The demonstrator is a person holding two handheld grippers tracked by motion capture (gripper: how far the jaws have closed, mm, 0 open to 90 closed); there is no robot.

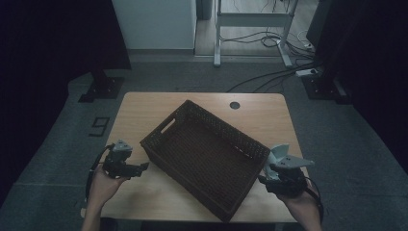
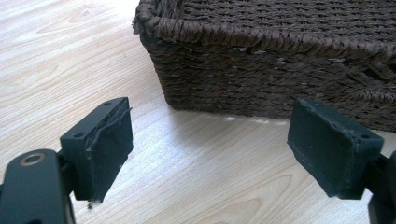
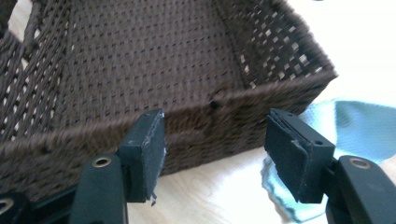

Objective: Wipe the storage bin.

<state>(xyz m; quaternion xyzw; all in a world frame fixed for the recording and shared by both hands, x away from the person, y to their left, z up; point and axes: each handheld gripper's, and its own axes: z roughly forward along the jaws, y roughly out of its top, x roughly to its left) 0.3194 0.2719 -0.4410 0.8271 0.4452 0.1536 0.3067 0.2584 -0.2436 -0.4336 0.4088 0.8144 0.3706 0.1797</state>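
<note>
- Sitting empty on the wooden table point(image 1: 139, 108), the dark woven basket point(image 1: 204, 156) lies skewed, its long axis running from the far left toward the near right, one corner jutting close to the near table edge
- Judging by the open weave, it should be light and fairly stiff, with a rough, grippy surface; the rim or the handle slot point(image 1: 168, 126) in the far-left short wall looks the surest place to pinch
- Left gripper point(image 2: 210, 140) rests on the table just beside the basket's left corner, jaws spread, nothing between them
- Right gripper point(image 3: 215, 154) faces the near-right short wall, jaws parted and not pressing on it; a pale blue cloth point(image 3: 355, 133) lies beside that wall
</note>
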